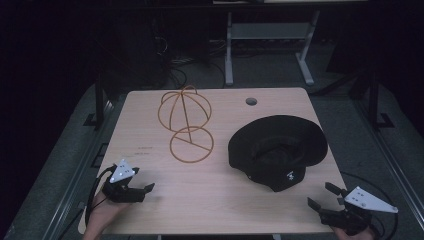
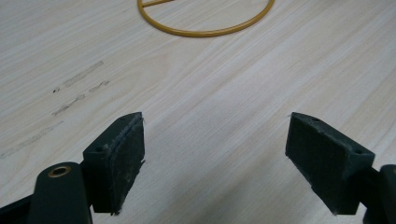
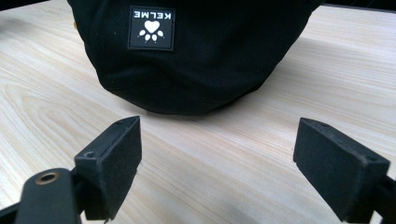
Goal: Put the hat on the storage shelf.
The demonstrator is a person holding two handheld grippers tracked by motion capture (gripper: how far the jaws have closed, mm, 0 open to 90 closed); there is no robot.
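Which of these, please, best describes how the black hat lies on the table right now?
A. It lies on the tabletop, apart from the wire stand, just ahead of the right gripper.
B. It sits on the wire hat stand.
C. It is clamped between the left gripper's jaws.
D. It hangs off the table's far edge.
A: the black hat rests on the table, clear of the wire stand, with the open right gripper just short of it.

The left gripper (image 2: 215, 154) is hovering over the pale wooden table (image 2: 224, 93), its jaws standing wide apart (nothing between them), while a yellow wire ring (image 2: 205, 32) is lying ahead
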